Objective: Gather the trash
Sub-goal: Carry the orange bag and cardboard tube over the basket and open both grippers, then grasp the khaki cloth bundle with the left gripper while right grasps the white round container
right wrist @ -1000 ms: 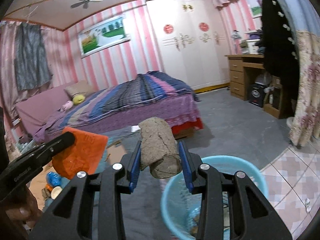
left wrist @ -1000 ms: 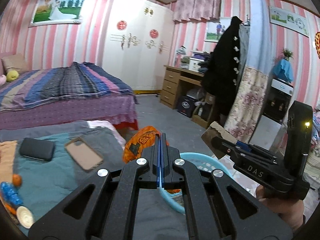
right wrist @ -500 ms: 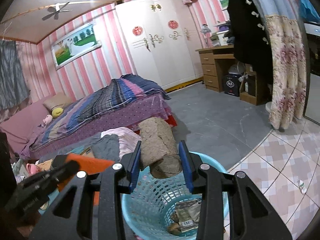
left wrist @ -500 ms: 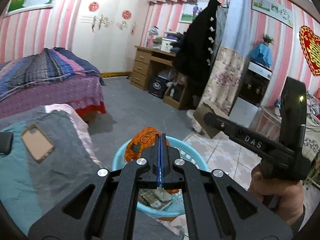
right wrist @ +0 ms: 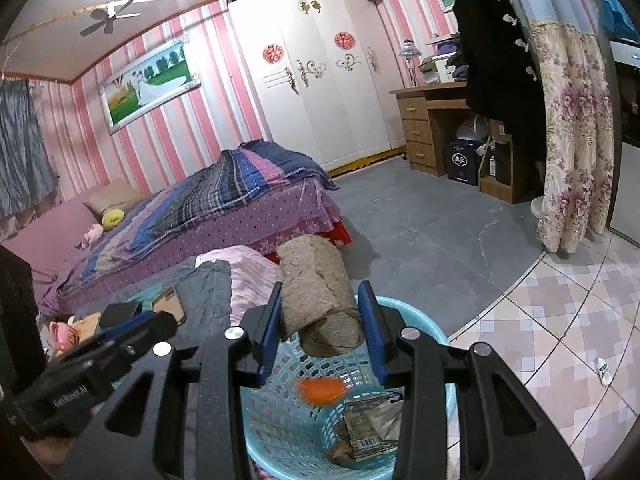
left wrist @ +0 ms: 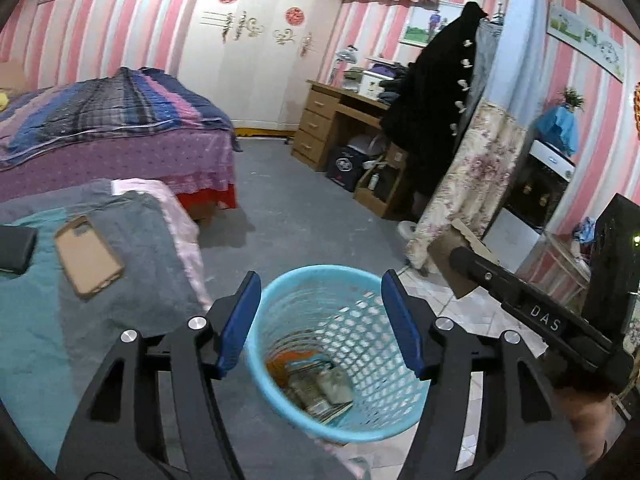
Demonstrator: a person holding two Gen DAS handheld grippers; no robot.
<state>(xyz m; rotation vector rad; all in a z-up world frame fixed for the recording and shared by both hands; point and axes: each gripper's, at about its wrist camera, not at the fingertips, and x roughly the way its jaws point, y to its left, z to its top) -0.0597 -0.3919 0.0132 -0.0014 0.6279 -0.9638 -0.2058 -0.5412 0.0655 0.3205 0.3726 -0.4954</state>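
**Orange wrapper in mid-air over the basket, cardboard tube held above the rim**

While the left gripper (left wrist: 320, 320) hangs over the blue basket (left wrist: 280, 412) with its blue-padded fingers (left wrist: 238, 322) spread wide and nothing between them, an orange wrapper (right wrist: 322, 391) shows as a blurred patch inside the basket's mouth, apart from both tools. Lower in the basket lie crumpled packets and paper (left wrist: 320, 392), with an orange scrap against the inner wall.

The right gripper (right wrist: 322, 320) has its fingers clamped on a brown cardboard tube (right wrist: 316, 292), which sits tilted above the near rim of the basket. From the left wrist view the tube's end (left wrist: 456, 256) pokes out beyond the right tool's black body.

Beside the basket, on the grey and teal blanket (left wrist: 36, 320), rest a tan phone case (left wrist: 88, 256) and a black wallet-like item (left wrist: 14, 248). Behind stand the bed (right wrist: 224, 208) and the wooden desk (left wrist: 340, 120).
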